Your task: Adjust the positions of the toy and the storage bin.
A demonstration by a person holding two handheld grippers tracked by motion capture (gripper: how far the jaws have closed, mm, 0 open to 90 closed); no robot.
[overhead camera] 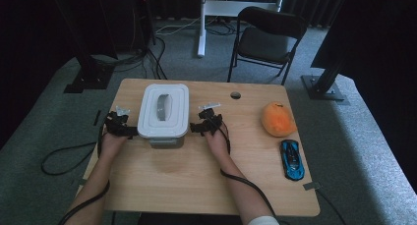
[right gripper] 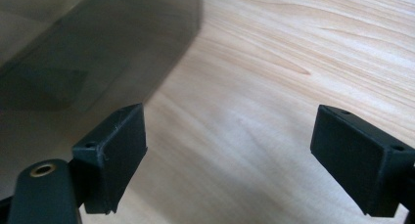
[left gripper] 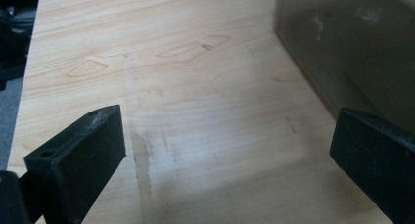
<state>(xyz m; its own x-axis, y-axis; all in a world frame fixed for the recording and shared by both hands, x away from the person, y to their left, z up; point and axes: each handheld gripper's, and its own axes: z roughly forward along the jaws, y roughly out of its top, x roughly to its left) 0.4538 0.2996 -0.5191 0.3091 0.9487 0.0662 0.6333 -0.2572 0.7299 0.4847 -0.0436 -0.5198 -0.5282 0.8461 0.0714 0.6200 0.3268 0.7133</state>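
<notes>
A translucent storage box with a white lid (overhead camera: 163,109) and a grey handle stands on the wooden table (overhead camera: 196,181). My left gripper (overhead camera: 119,124) sits at the box's left side and my right gripper (overhead camera: 205,123) at its right side. In the left gripper view the jaws of my left gripper (left gripper: 227,158) stand wide open over bare wood, with the box's smoky wall (left gripper: 352,53) at the right. My right gripper (right gripper: 230,155) is open too, the box wall (right gripper: 93,43) at its upper left. Nothing lies between either pair of jaws.
An orange plush fruit (overhead camera: 278,118) and a blue toy car (overhead camera: 292,158) lie at the table's right side. A small round hole (overhead camera: 235,95) is near the far edge. A folding chair (overhead camera: 265,38) and stand legs sit beyond the table.
</notes>
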